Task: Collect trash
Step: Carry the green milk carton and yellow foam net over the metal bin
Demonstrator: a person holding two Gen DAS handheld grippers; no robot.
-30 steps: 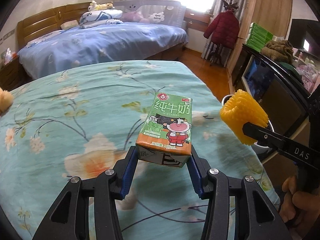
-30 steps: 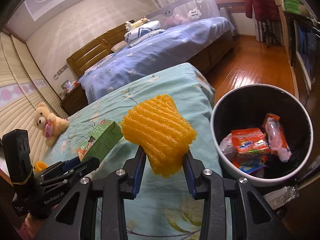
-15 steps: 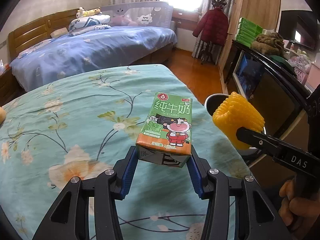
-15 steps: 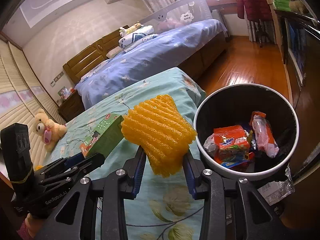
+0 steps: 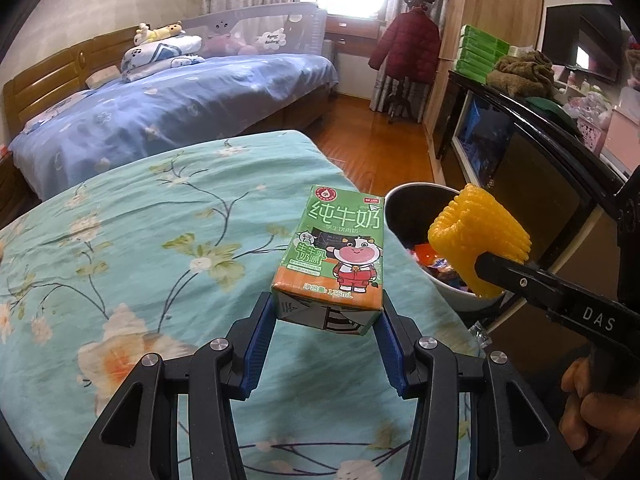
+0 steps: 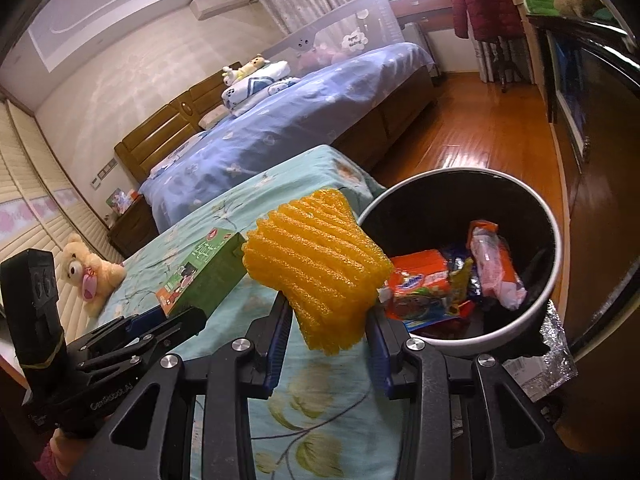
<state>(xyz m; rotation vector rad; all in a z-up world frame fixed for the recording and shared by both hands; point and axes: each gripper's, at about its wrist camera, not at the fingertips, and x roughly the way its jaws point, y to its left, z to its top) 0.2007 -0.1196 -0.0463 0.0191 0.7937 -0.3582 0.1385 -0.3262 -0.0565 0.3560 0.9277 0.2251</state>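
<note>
Carrying a milk carton (image 5: 334, 258) in the left gripper (image 5: 326, 334) and orange foam (image 6: 316, 268) in the right gripper (image 6: 326, 332), fingers clamped, both beside the bin (image 6: 550, 224); releasing early risks dropping either onto the bed (image 5: 120, 248).

2 grippers are in view: the left gripper (image 5: 326, 314) and the right gripper (image 6: 326, 330). There is 1 green milk carton (image 5: 334, 254) and 1 yellow foam fruit net (image 6: 316, 268). 1 round trash bin (image 6: 516, 328) stands by the bed, with at least 3 wrappers (image 6: 416, 286) inside it, though the pile is too jumbled to count exactly. There are 2 beds: 1 with a teal floral cover (image 5: 140, 248) and 1 with blue bedding (image 5: 168, 104). 1 teddy bear (image 6: 90, 274) and 1 red coat (image 5: 404, 50) show.
</note>
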